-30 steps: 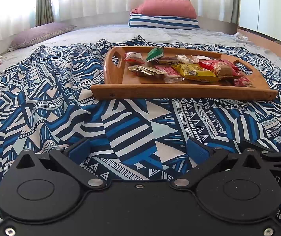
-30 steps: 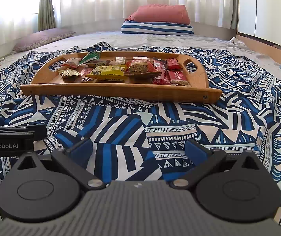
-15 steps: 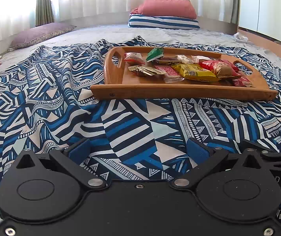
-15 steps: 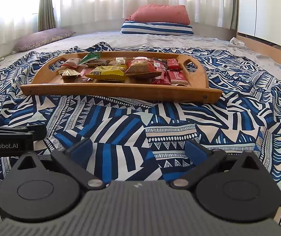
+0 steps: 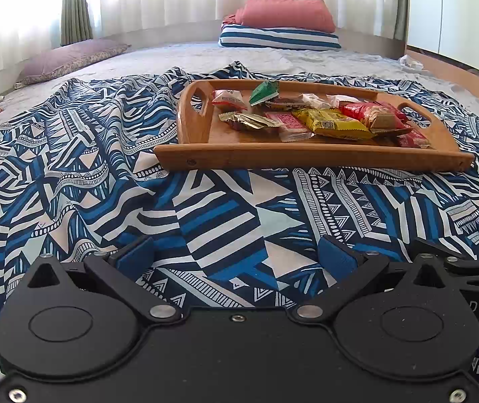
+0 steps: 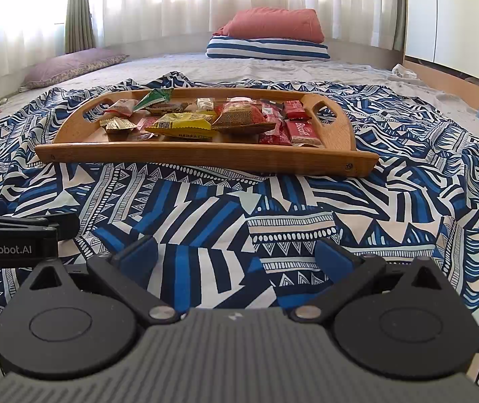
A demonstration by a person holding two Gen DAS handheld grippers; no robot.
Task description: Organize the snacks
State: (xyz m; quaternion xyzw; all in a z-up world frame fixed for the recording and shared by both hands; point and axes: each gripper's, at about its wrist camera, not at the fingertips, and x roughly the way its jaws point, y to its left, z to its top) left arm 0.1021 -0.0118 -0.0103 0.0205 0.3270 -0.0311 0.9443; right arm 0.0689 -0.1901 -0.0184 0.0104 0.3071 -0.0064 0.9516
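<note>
A wooden tray (image 5: 306, 159) (image 6: 205, 158) with cut-out handles lies on the patterned blue and white cloth (image 5: 88, 168) on a bed. Several snack packets are heaped in it: a yellow bag (image 5: 331, 122) (image 6: 180, 124), a green packet (image 5: 264, 91) (image 6: 155, 95), a gold wrapper (image 5: 249, 121) (image 6: 118, 124), red packets (image 5: 373, 114) (image 6: 301, 132). My left gripper (image 5: 236, 257) rests low on the cloth well short of the tray, open and empty. My right gripper (image 6: 236, 257) sits beside it, open and empty too. Each shows at the edge of the other's view.
At the head of the bed a red pillow (image 6: 273, 23) lies on a striped one (image 6: 266, 50). A purple pillow (image 6: 71, 65) sits at the far left by the curtains. A wooden bed edge (image 6: 457, 84) and white cabinets run along the right.
</note>
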